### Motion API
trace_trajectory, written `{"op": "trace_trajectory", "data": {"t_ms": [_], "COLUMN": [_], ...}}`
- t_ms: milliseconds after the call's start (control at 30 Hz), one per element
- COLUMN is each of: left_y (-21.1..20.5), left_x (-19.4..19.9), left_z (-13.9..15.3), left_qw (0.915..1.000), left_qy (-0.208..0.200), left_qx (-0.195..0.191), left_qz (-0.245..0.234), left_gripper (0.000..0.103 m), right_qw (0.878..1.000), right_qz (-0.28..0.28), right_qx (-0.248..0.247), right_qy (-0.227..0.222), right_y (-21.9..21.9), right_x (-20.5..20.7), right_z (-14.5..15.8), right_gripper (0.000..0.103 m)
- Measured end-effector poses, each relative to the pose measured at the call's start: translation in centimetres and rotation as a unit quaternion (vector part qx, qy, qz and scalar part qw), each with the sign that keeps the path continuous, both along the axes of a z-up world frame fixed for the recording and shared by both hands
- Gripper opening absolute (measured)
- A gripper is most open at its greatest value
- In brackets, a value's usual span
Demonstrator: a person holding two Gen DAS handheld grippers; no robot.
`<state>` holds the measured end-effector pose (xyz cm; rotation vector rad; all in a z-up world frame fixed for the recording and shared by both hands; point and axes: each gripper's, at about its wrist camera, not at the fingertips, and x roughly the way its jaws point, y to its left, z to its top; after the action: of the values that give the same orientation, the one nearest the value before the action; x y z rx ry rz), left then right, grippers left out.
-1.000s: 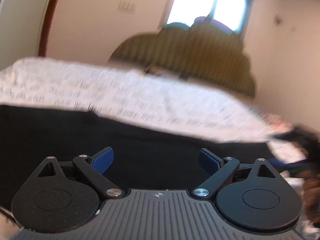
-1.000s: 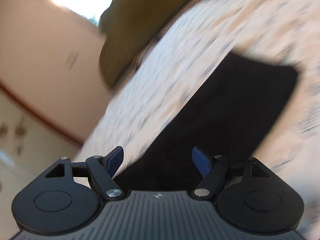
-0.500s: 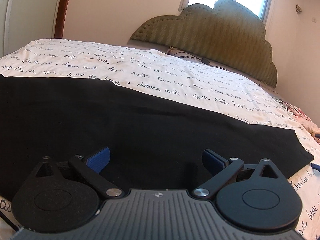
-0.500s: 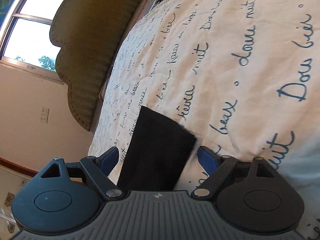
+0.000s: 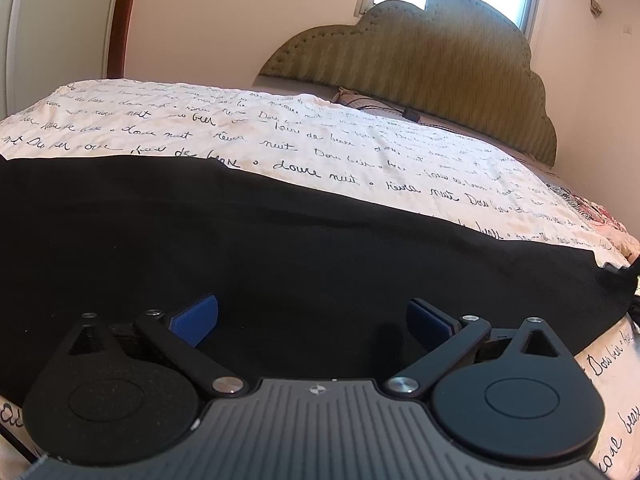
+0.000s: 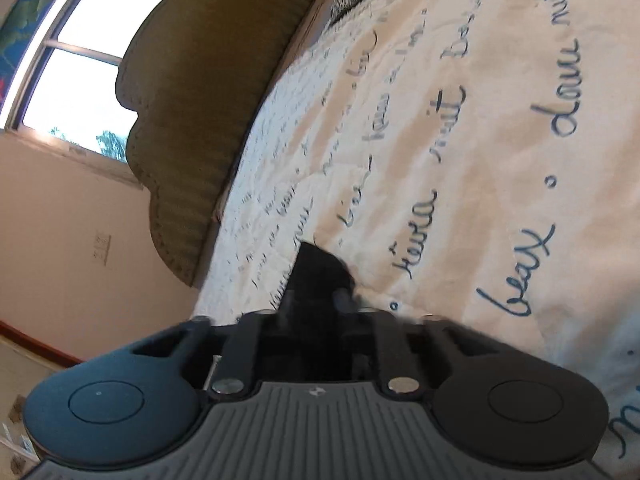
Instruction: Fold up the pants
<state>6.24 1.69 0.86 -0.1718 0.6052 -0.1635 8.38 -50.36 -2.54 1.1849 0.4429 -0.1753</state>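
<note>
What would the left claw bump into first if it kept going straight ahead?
Most likely the black pants. The left claw stands open, tilted down over them, nothing between its fingers. Past them lies only the white bedspread. Depth is hard to judge.

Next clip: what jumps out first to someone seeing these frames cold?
The black pants stretched flat across the script-printed bedspread, filling the left wrist view. Next, the right gripper, whose jaws have just closed, pinching one end of the pants, while the left gripper hangs open over the fabric. Behind stands an olive scalloped headboard.
</note>
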Motion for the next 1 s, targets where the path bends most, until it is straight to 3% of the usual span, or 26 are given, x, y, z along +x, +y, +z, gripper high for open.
{"op": "trace_trajectory", "data": {"t_ms": [333, 533, 600, 667, 700, 800, 900, 933, 1000], "left_y": [-0.1, 0.0, 0.0, 0.0, 0.0, 0.0, -0.5, -0.9, -2.0], "left_x": [0.0, 0.0, 0.0, 0.0, 0.0, -0.1, 0.0, 0.3, 1.2], "left_z": [0.0, 0.0, 0.0, 0.1, 0.1, 0.1, 1.2, 1.9, 4.0], "left_qw": [1.0000, 1.0000, 1.0000, 1.0000, 1.0000, 1.0000, 0.9998, 0.9998, 0.9985], "left_qy": [0.000, 0.000, 0.000, 0.000, 0.000, -0.002, 0.011, 0.020, 0.024], "left_qx": [0.001, -0.001, -0.001, 0.000, -0.001, 0.001, 0.014, 0.009, -0.023], "left_qz": [0.000, 0.000, 0.000, 0.000, 0.000, 0.003, 0.005, -0.005, -0.044], "left_gripper": [0.102, 0.102, 0.102, 0.102, 0.102, 0.102, 0.098, 0.097, 0.097], "right_qw": [0.999, 0.999, 0.999, 0.999, 0.999, 0.999, 0.992, 0.985, 0.956], "right_qz": [-0.006, -0.007, -0.011, -0.014, -0.019, -0.026, -0.006, 0.006, 0.033], "right_qx": [0.051, 0.045, 0.044, 0.033, 0.023, -0.022, -0.123, -0.174, -0.291], "right_qy": [-0.014, -0.021, -0.025, -0.026, -0.024, -0.015, -0.003, 0.006, 0.018], "right_y": [-0.8, -0.9, -0.8, -0.7, -0.5, 0.2, 2.1, 3.1, 5.8], "right_x": [-1.2, -1.3, -1.4, -1.4, -1.5, -1.9, -1.5, -1.2, -0.7], "right_z": [-1.7, -1.5, -1.7, -1.7, -1.6, -0.8, 1.7, 2.7, 4.4], "right_gripper": [0.011, 0.021, 0.021, 0.013, 0.006, 0.006, 0.005, 0.005, 0.005]}}
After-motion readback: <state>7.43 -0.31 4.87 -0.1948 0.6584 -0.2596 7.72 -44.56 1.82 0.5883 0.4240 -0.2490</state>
